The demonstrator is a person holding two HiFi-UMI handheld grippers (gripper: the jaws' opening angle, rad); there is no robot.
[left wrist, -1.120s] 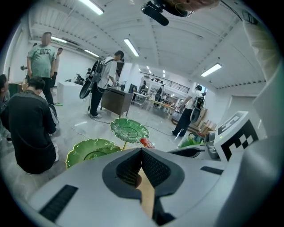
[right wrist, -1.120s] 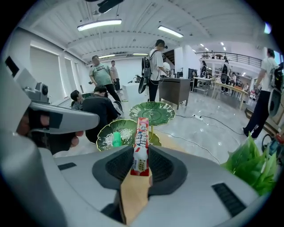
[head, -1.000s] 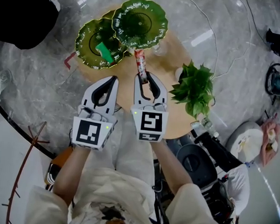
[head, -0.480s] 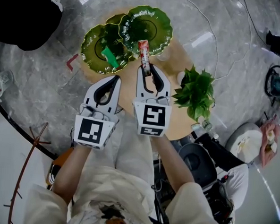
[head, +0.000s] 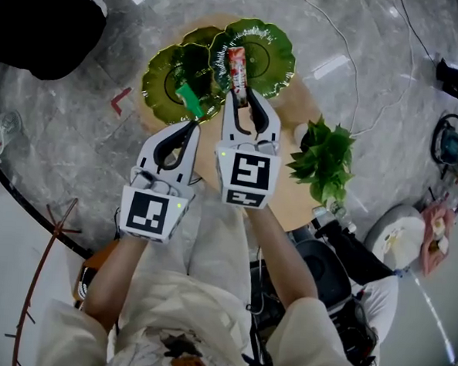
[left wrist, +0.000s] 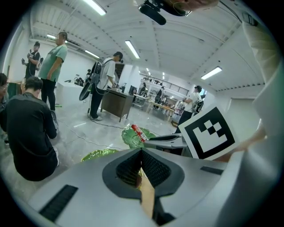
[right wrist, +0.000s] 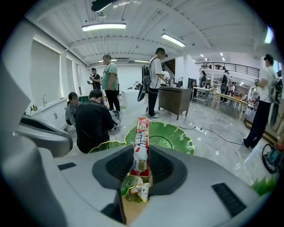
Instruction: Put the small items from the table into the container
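Bright, even indoor light from long white ceiling strip lamps, visible in both gripper views. White streaks of glare across the polished grey marble floor and a sheen on the glossy green leaf-shaped dish. Soft, faint shadows only. Heavy fisheye bending and black corners in both gripper views. Crisp on the red-and-white wrapped snack stick; softer towards the frame edges.

Glossy green dishes, shiny plastic snack wrapper, matt wooden tabletop, polished marbled floor.
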